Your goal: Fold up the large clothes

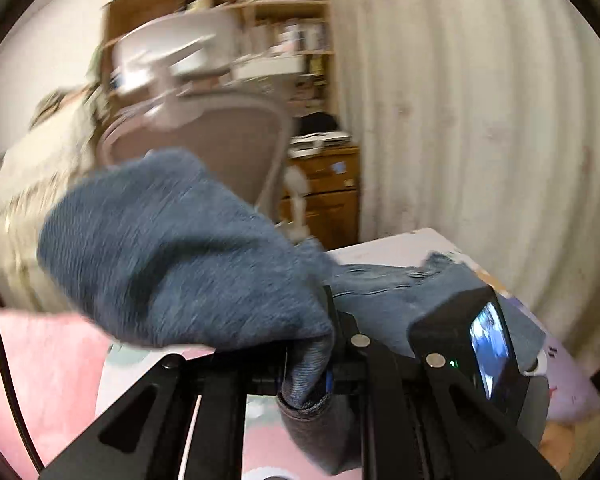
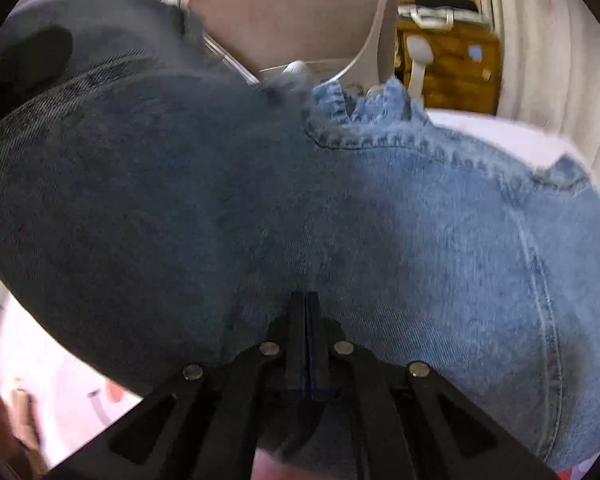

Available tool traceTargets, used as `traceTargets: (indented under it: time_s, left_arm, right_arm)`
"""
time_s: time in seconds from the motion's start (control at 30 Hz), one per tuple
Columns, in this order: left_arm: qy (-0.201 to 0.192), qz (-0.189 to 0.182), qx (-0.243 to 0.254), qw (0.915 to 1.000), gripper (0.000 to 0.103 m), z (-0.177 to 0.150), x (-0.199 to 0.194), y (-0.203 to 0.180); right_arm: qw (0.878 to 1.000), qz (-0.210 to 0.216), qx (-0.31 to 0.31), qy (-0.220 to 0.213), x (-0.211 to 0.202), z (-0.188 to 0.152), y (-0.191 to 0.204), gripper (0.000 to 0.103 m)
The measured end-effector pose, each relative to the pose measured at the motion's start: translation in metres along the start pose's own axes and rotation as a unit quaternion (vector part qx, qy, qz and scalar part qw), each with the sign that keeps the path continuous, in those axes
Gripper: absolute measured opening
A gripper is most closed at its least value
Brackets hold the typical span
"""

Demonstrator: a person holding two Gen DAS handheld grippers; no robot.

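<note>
Right wrist: jeans hiding table.

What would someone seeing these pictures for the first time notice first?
Blue denim jeans fill nearly the whole right wrist view, pinched in the shut right gripper at bottom center. In the left wrist view, the left gripper clamps a bunched fold of them, lifted before a grey mesh office chair.

the blue denim jeans hang bunched from both my tongs. part lies on the white table, waistband rumpled.
</note>
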State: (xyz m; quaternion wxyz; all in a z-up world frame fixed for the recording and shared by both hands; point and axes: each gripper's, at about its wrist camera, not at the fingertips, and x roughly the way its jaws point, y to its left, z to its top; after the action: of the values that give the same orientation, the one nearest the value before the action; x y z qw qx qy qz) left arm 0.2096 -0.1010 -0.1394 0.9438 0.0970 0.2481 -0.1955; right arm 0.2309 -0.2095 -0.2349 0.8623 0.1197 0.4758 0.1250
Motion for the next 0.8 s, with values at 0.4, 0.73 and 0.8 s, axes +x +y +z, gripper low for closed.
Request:
traceTargets:
  time_s: [0.4, 0.73, 0.8]
  left_arm:
    - [0.067, -0.088, 0.112, 0.9875, 0.011, -0.018, 0.056, -0.151]
    - [0.097, -0.076, 0.178, 0.9762, 0.012, -0.053, 0.072, -0.194]
    - [0.098, -0.075, 0.195, 0.9729, 0.013, -0.055, 0.071, -0.196]
  right_arm:
    - [0.981, -0.157, 0.107, -0.039, -0.13, -0.059, -0.138, 0.001]
    - [0.981, -0.13, 0.14, -0.039, -0.145, -0.065, -0.162, 0.001]
    - [0.981, -0.119, 0.147, -0.042, -0.146, -0.057, -0.166, 0.001]
